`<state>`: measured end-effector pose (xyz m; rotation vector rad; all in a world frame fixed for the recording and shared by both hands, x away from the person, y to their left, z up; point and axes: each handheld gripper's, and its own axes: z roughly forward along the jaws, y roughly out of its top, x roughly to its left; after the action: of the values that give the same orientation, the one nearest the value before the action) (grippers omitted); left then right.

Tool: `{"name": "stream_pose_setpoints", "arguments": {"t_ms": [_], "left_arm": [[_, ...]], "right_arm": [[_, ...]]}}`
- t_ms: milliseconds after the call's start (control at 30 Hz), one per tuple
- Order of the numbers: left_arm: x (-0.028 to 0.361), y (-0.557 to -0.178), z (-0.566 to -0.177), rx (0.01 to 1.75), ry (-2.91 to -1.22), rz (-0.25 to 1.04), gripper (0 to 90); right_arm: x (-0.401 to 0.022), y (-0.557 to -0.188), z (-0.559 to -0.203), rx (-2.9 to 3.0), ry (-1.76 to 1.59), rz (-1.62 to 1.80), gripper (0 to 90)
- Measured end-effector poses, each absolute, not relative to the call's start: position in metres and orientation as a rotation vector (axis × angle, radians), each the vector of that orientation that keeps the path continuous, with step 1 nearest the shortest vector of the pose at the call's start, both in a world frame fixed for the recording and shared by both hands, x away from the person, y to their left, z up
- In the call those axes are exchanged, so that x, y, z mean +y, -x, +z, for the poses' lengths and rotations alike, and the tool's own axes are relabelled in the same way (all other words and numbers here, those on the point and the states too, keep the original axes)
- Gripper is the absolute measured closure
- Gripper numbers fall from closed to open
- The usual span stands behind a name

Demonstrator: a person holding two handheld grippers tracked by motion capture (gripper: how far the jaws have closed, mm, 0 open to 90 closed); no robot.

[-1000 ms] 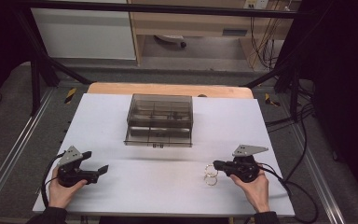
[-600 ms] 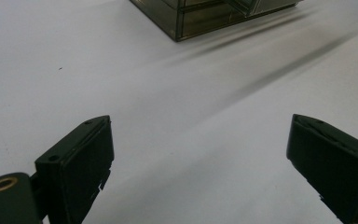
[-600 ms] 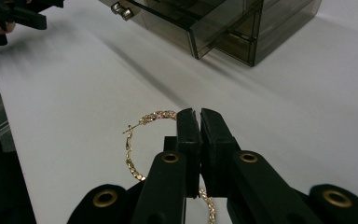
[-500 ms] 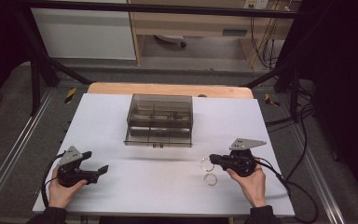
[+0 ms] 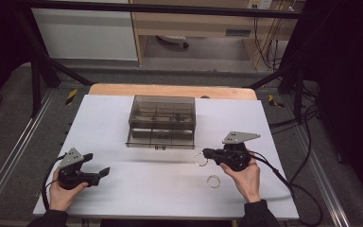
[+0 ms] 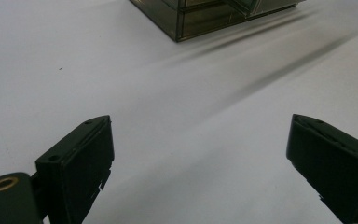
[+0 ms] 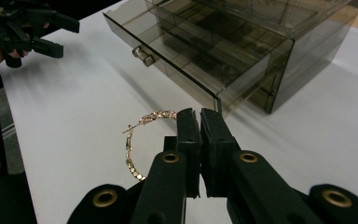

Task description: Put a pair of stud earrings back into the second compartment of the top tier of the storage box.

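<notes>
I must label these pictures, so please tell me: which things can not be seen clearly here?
- Hoop earring, right gripper view: its right part is hidden behind the right tool.
- Drawer box, high view: contents too small and dim through the smoky plastic.
- Second earring, high view: details too small.
- Drawer box, left gripper view: cut off by the top edge.

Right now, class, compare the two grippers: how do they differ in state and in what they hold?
The left gripper is open, its jaws wide apart over bare table with nothing between them. The right gripper is shut on a gold hoop earring. The left gripper sits far from the smoky drawer box; the right gripper is close to its front right corner. Both are black and hand-held.
</notes>
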<state>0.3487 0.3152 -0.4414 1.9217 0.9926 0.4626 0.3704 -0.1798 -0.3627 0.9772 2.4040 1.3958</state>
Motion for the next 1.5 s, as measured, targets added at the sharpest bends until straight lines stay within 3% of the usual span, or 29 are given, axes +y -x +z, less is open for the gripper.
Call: {"name": "stream_pose_setpoints", "arguments": {"t_ms": [1500], "left_arm": [[0.316, -0.349, -0.442, 0.991, -1.924, 0.463, 7.6]], "right_arm": [[-0.074, -0.44, -0.352, 2.374, -0.973, 1.346, 86.8]]}}
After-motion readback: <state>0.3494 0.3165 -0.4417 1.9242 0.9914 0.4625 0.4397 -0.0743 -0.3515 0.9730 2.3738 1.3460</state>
